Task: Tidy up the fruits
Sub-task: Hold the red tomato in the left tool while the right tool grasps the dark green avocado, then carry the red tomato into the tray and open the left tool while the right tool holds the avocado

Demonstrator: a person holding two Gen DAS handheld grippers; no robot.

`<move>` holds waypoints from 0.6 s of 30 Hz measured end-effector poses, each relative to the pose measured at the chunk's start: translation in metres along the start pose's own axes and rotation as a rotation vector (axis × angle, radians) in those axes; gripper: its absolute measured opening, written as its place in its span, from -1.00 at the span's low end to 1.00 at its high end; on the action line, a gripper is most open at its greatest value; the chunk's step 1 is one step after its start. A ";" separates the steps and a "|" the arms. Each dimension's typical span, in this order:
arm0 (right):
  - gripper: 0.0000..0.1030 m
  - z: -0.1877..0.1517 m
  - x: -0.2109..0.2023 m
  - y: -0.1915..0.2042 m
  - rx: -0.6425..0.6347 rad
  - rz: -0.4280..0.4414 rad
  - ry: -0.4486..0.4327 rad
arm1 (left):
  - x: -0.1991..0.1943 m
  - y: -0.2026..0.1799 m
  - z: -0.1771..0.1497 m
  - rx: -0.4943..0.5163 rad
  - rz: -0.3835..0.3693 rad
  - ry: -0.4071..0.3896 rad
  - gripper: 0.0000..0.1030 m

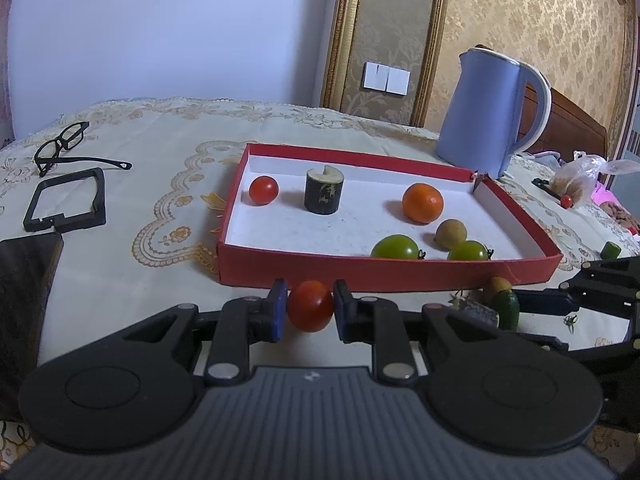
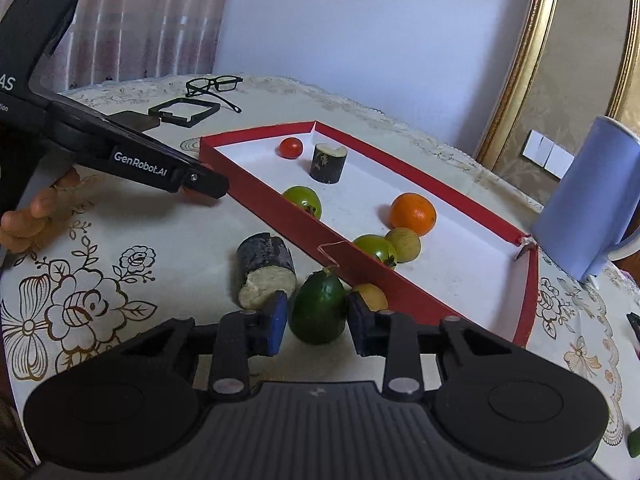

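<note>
My left claw [image 1: 310, 307] was clenched on a red cherry tomato [image 1: 310, 305], both blue pads pressed against its sides, held just short of the near wall of the red tray [image 1: 384, 270]. My right claw [image 2: 317, 316] had a dark green oval fruit [image 2: 318, 308] between its pads; the left pad touched the fruit, while at the right pad I could not tell whether there was contact. That fruit sat on the worktop [image 2: 120, 264], which was covered with a cream flowered cloth, just outside the tray's near wall. Touching it on the right lay a small yellow fruit [image 2: 370, 295], and just to its left lay a dark-skinned cut chunk [image 2: 264, 270] with its pale flesh facing me.

Inside the tray, nearest the front wall, sat two green tomatoes [image 1: 396, 247] with a small tan fruit [image 1: 451, 233] beside them. Farther in stood an orange [image 1: 423, 203], then an upright dark cylinder piece [image 1: 324, 191] with a notch cut out of its top, and a second red tomato [image 1: 263, 190] near the far left corner.

From the right wrist view, the left claw's body crossed the upper left, with fingers of the hand [image 2: 36, 216] holding it visible below.

Beyond the tray stood a blue kettle [image 1: 486, 114]. Off to the left lay a black square frame [image 1: 66, 200] and a pair of black glasses [image 1: 64, 144].
</note>
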State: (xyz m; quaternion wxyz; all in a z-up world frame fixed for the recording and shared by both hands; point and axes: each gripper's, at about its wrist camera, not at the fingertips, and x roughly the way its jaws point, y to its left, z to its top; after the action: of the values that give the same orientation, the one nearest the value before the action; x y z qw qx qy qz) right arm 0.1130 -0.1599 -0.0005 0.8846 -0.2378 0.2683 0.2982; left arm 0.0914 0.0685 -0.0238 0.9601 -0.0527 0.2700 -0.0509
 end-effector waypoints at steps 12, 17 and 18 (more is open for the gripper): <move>-0.46 -0.009 -0.017 -0.007 0.074 -0.040 -0.025 | -0.013 -0.008 0.005 0.036 -0.028 -0.061 -0.57; -0.46 -0.016 -0.037 -0.012 0.115 -0.054 -0.073 | -0.016 -0.015 0.011 0.056 -0.039 -0.080 -0.57; -0.46 -0.017 -0.040 -0.013 0.126 -0.058 -0.083 | -0.015 -0.017 0.012 0.063 -0.037 -0.082 -0.57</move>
State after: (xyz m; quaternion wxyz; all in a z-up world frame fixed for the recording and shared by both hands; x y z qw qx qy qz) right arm 0.0882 -0.1950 0.0150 0.9165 -0.1767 0.2427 0.2645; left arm 0.0838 0.0548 -0.0032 0.9704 -0.0295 0.2276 -0.0750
